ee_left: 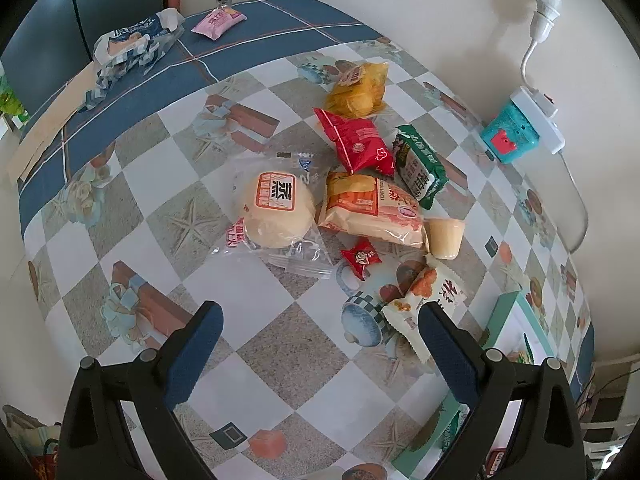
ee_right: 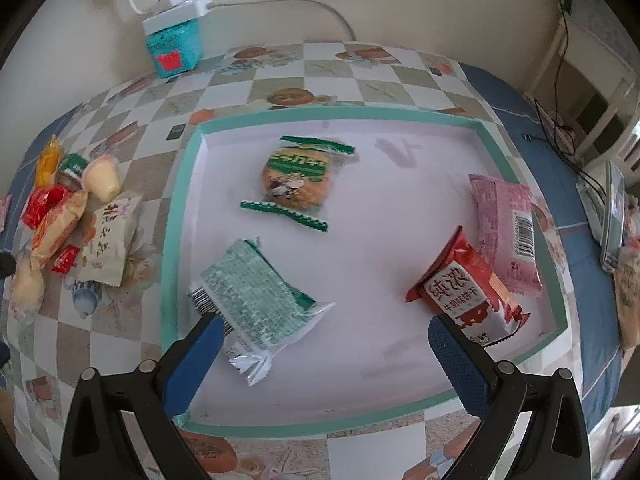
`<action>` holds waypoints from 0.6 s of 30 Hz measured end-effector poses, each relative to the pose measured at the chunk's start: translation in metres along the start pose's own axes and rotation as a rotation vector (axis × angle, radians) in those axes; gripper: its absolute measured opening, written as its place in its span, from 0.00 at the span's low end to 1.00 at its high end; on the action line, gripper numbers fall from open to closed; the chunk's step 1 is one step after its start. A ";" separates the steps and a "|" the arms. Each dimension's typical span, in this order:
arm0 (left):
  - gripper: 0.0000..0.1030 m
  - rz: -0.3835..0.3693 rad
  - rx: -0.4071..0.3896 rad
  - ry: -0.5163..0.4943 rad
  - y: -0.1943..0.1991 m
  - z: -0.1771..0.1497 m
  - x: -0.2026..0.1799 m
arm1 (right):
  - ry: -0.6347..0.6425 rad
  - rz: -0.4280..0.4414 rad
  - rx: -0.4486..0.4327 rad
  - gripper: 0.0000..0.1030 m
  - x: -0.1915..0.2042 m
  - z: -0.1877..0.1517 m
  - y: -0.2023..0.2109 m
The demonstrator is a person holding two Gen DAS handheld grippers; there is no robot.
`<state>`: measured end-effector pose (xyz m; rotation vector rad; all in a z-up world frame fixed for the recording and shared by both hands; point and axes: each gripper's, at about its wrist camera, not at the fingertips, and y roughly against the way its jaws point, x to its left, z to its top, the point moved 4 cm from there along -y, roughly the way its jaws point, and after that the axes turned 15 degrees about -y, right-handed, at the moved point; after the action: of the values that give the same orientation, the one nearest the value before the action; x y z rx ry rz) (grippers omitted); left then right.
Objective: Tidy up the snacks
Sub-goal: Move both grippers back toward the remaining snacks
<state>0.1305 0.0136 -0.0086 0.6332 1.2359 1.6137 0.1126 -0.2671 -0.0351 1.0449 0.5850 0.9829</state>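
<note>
A pile of snacks lies on the checkered table: a round bun in clear wrap (ee_left: 278,210), an orange-white packet (ee_left: 372,210), a red packet (ee_left: 356,144), a green packet (ee_left: 420,166), a yellow chip bag (ee_left: 360,88), a small red candy (ee_left: 360,258), a pale jelly cup (ee_left: 444,238) and a white packet (ee_left: 428,296). My left gripper (ee_left: 320,320) is open and empty above the table, just before the pile. My right gripper (ee_right: 326,334) is open and empty over a teal-rimmed white tray (ee_right: 180,216), which holds a green cookie pack (ee_right: 298,180), a green-printed packet (ee_right: 256,300), a red packet (ee_right: 464,288) and a pink packet (ee_right: 506,232).
A teal box with a white power strip (ee_left: 516,128) stands by the wall. A crumpled blue-white bag (ee_left: 132,40) and a pink packet (ee_left: 218,22) lie on the far blue border. A phone-like device (ee_right: 614,216) lies right of the tray.
</note>
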 end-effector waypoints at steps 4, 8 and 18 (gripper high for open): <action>0.95 -0.001 -0.001 0.006 0.000 0.000 0.002 | -0.004 0.012 -0.014 1.00 0.000 0.002 0.003; 0.95 0.003 0.000 0.016 -0.001 0.002 0.007 | -0.005 0.035 -0.004 1.00 0.004 0.000 0.003; 0.95 0.028 -0.008 0.112 -0.005 0.016 0.053 | -0.002 0.086 -0.049 1.00 0.020 0.000 0.009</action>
<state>0.1255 0.0683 -0.0155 0.5639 1.3059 1.6955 0.1187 -0.2482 -0.0258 1.0340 0.5152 1.0662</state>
